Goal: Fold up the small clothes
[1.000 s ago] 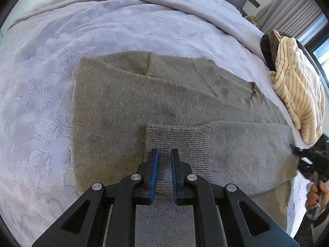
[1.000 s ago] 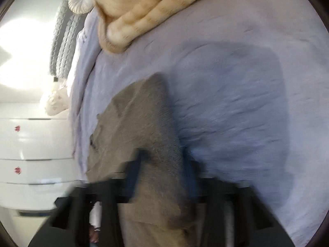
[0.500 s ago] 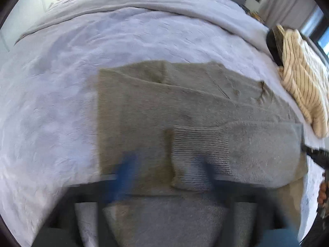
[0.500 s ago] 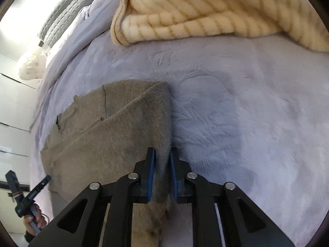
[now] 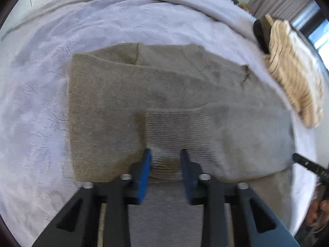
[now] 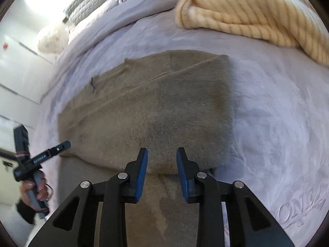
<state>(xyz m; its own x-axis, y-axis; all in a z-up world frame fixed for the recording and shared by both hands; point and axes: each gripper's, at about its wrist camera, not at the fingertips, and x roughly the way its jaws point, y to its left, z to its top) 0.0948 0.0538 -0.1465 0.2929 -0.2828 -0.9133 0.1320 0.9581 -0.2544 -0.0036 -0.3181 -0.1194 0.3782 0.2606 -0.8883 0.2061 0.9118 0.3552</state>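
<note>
Sweater [image 5: 144, 94] lies folded on bed [image 5: 37, 107] beside striped blanket [image 6: 257, 6].

White lettering ran along the black finger of the left gripper [image 6: 51, 152], seen from the right wrist, too small to read surely. Embossed letters near the pale lilac plush bedspread's [image 6: 277, 123] edge stayed illegible.

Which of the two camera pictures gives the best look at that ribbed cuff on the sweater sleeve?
The left wrist view. The ribbed cuff lies in plain sight there on the folded grey-brown sweater, just ahead of the left gripper. The right wrist view shows only the sweater's smooth knit; no cuff ribbing can be made out.
</note>
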